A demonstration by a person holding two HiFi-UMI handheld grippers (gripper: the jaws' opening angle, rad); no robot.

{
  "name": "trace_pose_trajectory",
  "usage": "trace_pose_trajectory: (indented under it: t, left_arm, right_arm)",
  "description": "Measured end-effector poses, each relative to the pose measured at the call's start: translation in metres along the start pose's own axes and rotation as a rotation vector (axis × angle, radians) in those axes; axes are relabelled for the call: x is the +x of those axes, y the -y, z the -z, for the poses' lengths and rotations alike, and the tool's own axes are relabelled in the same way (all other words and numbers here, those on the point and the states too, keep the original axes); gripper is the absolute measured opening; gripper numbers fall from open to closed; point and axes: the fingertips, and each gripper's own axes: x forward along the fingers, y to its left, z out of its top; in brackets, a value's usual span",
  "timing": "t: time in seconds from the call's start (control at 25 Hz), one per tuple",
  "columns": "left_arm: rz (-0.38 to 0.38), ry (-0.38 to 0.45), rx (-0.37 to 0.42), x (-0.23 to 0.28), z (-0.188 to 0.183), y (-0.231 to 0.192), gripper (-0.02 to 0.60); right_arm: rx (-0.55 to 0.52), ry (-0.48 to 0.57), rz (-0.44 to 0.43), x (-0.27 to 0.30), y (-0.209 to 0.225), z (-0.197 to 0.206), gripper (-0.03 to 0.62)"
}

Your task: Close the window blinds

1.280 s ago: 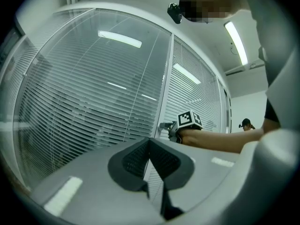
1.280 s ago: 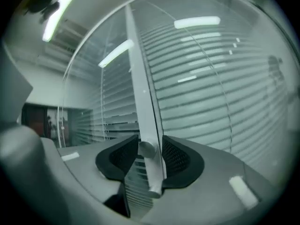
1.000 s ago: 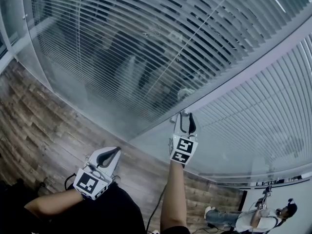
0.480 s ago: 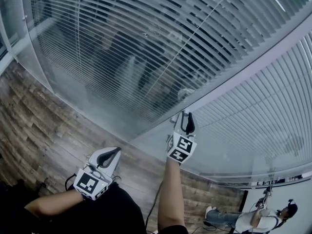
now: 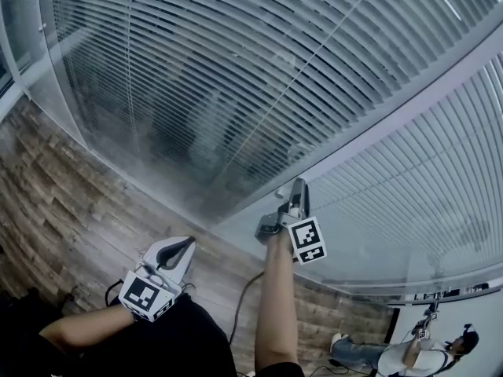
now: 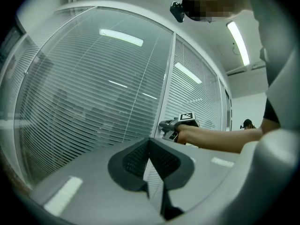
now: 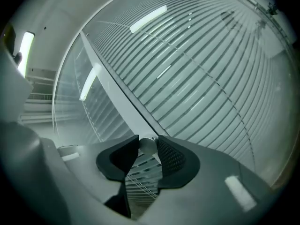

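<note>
The glass (image 5: 141,163) is glossy and throws back reflections. Behind it, the blinds (image 5: 259,61) have smooth, pale slats. The floor (image 5: 47,210) is matt, grainy wood plank. The knob (image 7: 147,146) is smooth satin metal. The left gripper (image 6: 149,142) and right gripper (image 7: 147,143) have matt grey plastic shells and dark, finely textured pads (image 7: 172,159).

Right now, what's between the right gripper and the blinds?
A round knob; the right gripper has just closed its jaws on it, as the right gripper view shows.
</note>
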Motion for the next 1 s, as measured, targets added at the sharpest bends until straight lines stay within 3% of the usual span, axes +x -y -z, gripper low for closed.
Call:
trace_pose_trajectory:
  t: [0.08, 0.16, 0.36, 0.44, 0.64, 0.8, 0.88, 1.0]
  left_arm:
    - [0.004, 0.001, -0.001, -0.001, 0.000, 0.001, 0.002]
    - [0.006, 0.002, -0.001, -0.001, 0.001, 0.001, 0.002]
    - [0.007, -0.003, -0.004, -0.001, 0.003, 0.000, 0.002]
    - [0.007, -0.004, -0.007, -0.002, 0.004, -0.001, 0.002]
    - [0.005, -0.004, -0.004, -0.006, 0.003, 0.000, 0.002]
    - [0.031, 0.026, 0.066, -0.004, -0.007, 0.012, 0.002]
    - [0.043, 0.039, 0.078, -0.002, -0.011, 0.017, 0.002]
    - [0.034, 0.028, 0.062, -0.003, -0.007, 0.013, 0.002]
  right_arm:
    - [-0.075, -0.024, -0.008, 0.000, -0.002, 0.002, 0.135]
    - [-0.220, -0.045, -0.010, -0.002, -0.006, 0.001, 0.130]
    - [-0.843, -0.133, 0.034, -0.005, -0.020, 0.014, 0.150]
    - [-0.999, -0.173, 0.054, -0.002, -0.022, 0.021, 0.156]
    - [-1.139, -0.219, 0.110, 0.002, -0.016, 0.023, 0.140]
    - [-1.284, -0.232, 0.165, 0.003, -0.010, 0.020, 0.133]
    - [-1.218, -0.215, 0.154, 0.003, -0.011, 0.019, 0.132]
    - [-0.916, -0.164, 0.117, 0.004, -0.009, 0.015, 0.130]
